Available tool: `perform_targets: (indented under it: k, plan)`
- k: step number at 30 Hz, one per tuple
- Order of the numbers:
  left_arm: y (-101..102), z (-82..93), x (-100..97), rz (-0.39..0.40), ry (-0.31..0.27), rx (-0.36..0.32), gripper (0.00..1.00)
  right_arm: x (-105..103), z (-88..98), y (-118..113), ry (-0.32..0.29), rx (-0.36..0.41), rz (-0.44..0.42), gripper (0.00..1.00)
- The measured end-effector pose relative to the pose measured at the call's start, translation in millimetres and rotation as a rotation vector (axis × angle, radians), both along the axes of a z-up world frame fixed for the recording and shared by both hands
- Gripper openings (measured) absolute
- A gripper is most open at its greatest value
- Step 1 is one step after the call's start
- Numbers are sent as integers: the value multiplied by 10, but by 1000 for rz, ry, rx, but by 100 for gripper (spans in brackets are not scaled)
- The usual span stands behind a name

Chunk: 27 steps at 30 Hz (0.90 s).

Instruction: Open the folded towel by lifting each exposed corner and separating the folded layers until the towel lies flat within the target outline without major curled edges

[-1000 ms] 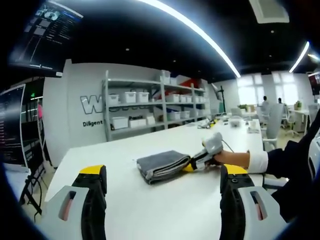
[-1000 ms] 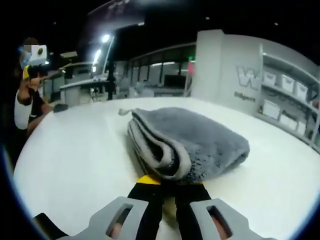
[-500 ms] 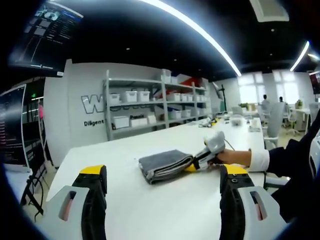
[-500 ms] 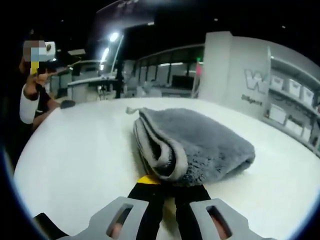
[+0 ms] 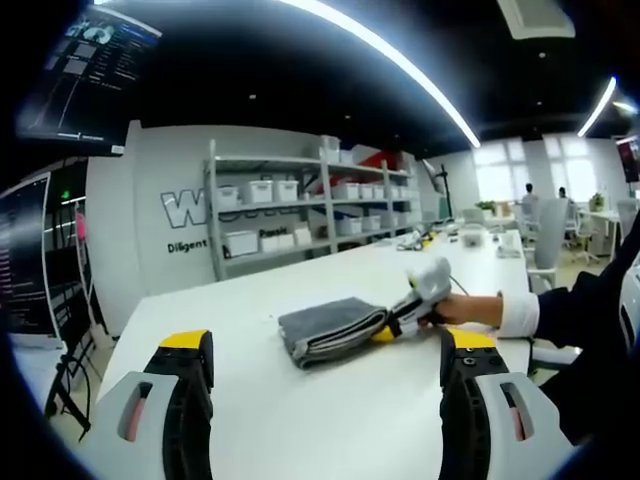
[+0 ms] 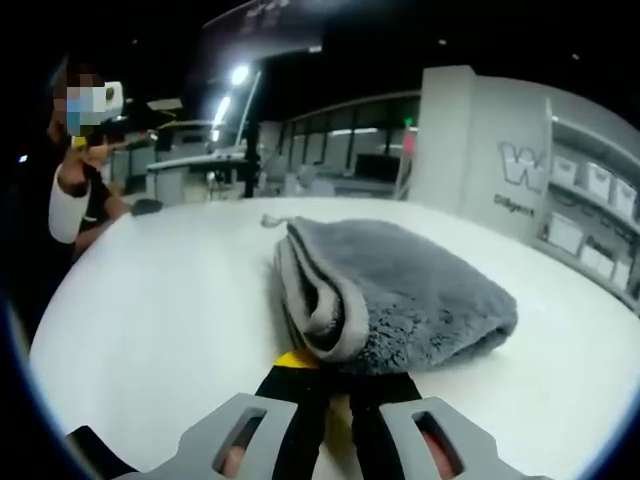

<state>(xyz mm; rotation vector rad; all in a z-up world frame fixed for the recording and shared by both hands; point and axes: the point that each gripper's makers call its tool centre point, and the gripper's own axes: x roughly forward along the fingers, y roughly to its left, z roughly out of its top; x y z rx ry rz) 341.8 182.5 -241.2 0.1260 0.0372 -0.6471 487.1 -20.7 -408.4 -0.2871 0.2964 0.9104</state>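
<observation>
Soft, light and limp, likely to sag when lifted; best taken by one loose corner of the top layer, not by the thick rolled fold. Grey fluffy towel (image 6: 400, 295), folded in several layers, with paler edging and a small loop at the far end. Lies on the white bench (image 6: 160, 330) just ahead of the right tongs (image 6: 335, 375), closed at its near edge. Left tongs (image 5: 325, 365) open, well apart.

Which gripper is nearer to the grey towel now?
The right. The right gripper has its jaws closed at the edge of the folded towel. The left gripper hangs open, well back from the towel across the white table.
</observation>
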Motion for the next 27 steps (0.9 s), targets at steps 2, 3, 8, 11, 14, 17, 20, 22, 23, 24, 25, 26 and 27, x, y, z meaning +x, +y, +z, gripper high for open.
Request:
perform_targets:
  k: [2,3,8,11,14,17,20,22,23,24,25,26,27]
  plan:
    - [20,0,5,3,1,0,92,-15,1,13,1,1,8,1]
    - [24,1,6,4,1,-1,92,-17,1,16,2,2,10,1]
    - [66,1,26,17,2,-3,92,-57,3,53,6,4,34,1]
    - [52,-15,21,17,8,6,92,-78,3,74,6,4,48,1]
    - [27,-1,-4,11,2,15,92,-103,3,95,5,3,62,1]
    - [18,5,-12,6,-1,20,92,-121,3,110,5,2,74,1]
    - [23,-8,-2,9,1,25,92,-136,2,121,0,-1,87,1]
    - [30,-28,13,10,7,26,92,-146,2,128,-3,-2,96,1]
    - [31,-41,21,8,12,26,92,-150,2,130,-1,1,100,0]
    - [34,-59,32,7,19,25,92,-151,2,132,1,4,102,0]
    - [36,-67,35,8,22,26,92,-155,2,133,2,6,105,0]
    - [37,-74,38,8,24,28,93,-158,2,135,2,6,107,1]
    - [39,-86,42,8,28,31,93,-169,2,142,1,4,115,1]
